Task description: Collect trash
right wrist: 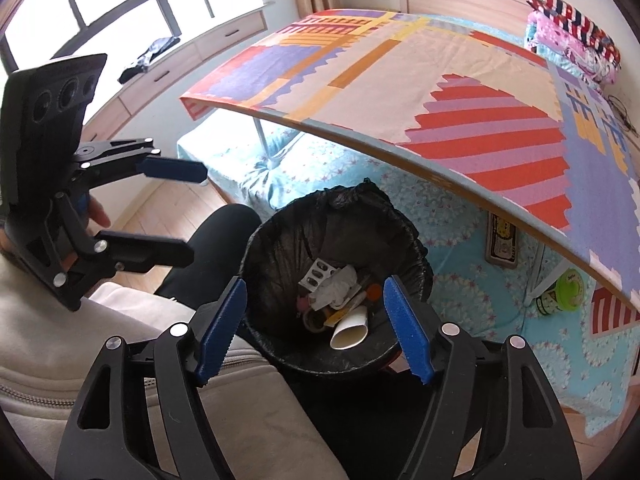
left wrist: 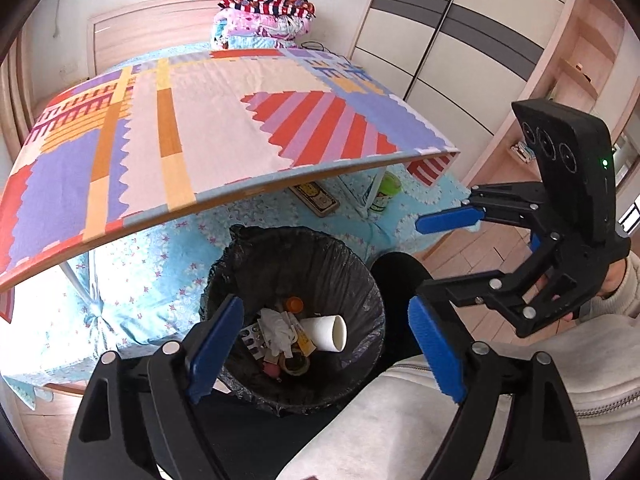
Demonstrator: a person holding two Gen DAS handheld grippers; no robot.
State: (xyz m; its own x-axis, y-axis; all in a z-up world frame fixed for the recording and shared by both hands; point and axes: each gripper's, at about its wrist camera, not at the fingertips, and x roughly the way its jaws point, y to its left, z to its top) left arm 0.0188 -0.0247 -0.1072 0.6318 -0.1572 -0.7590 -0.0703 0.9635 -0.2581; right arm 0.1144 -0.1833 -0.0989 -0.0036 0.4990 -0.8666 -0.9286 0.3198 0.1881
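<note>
the left gripper (left wrist: 326, 344) hangs above the trash bin (left wrist: 362, 280) with its blue pads spread wide and nothing between them. the right gripper (right wrist: 316, 330) hangs beside it over the same bin, likewise spread and empty. inside the black-lined bin lie a white paper cup (right wrist: 350, 330), crumpled tissue (left wrist: 276, 326) and a blister pack (right wrist: 318, 270). the bin stands just beside the bed (left wrist: 132, 280), under the edge of a patterned tabletop (left wrist: 208, 128).

Bright daylight from blown-out window (right wrist: 100, 4), sharp focus, fisheye-bent edges.
</note>
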